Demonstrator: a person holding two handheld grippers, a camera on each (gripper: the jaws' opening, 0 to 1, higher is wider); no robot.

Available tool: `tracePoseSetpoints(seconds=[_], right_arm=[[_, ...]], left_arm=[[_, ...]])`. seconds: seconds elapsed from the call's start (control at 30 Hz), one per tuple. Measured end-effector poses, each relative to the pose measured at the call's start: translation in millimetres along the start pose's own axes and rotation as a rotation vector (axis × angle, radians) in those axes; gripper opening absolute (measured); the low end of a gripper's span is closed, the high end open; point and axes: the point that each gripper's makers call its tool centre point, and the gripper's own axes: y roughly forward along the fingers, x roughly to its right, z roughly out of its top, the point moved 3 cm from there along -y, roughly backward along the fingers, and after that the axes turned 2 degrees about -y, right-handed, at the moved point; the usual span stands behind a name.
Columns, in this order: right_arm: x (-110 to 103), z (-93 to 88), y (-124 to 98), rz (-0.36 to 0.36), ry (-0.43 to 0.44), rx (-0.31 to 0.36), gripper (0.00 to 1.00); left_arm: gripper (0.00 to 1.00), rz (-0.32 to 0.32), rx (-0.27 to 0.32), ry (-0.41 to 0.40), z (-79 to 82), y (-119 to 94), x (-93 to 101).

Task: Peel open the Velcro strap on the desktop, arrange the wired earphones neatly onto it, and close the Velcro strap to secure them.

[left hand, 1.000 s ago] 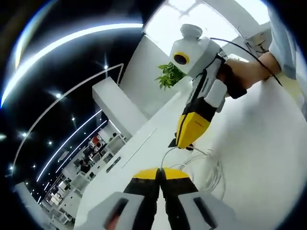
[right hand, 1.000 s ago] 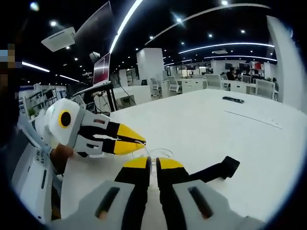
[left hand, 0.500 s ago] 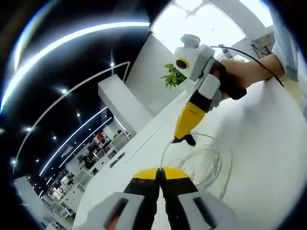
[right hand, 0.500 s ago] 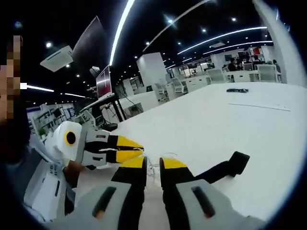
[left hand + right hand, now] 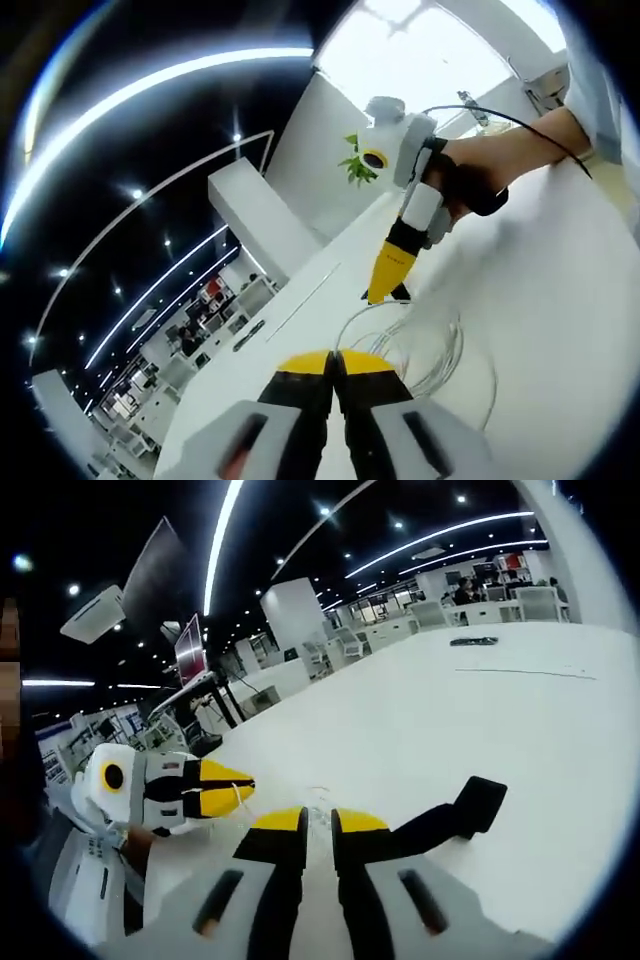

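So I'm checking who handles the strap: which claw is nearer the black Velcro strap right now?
Right. The right claw sits just beside the black Velcro strap, which runs out from next to its tips across the desk. The left claw is further off, on the far side of the right one.

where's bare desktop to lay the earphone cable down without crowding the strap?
Free: the white desktop beyond and right of the black Velcro strap, out to the distant black object. Crowded: the near patch where the left gripper and right gripper meet over the thin white earphone cable loops.
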Motion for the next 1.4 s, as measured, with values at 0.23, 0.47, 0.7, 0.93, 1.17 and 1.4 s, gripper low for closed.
tracePoseSetpoints(seconds=[0.23, 0.47, 0.7, 0.93, 1.17, 1.4], right_arm=[[-3.0, -4.3, 12.6, 0.018, -0.004, -0.042, 0.13], [-5.6, -2.1, 18.2, 0.045, 0.041, -0.049, 0.13], [-7.8, -2.5, 24.8, 0.060, 0.083, -0.060, 0.09], [-15.6, -0.5, 20.5, 0.081, 0.083, -0.049, 0.05], [-25.5, -0.3, 2.3, 0.120, 0.107, -0.012, 0.04], [-25.0, 2.3, -10.3, 0.069, -0.002, 0.011, 0.04]], left_arm=[[0.06, -0.015, -0.024, 0.015, -3.8, -1.2, -0.2], [0.06, -0.026, -0.031, 0.023, -4.5, -1.4, 1.4], [0.06, -0.031, -0.035, 0.030, -4.6, -1.7, 1.2], [0.06, -0.009, -0.029, 0.042, -3.5, -2.4, -2.8], [0.06, 0.028, -0.016, 0.034, -1.1, -3.2, -8.4], [0.06, 0.045, -0.006, 0.034, 0.0, -1.9, -10.3]])
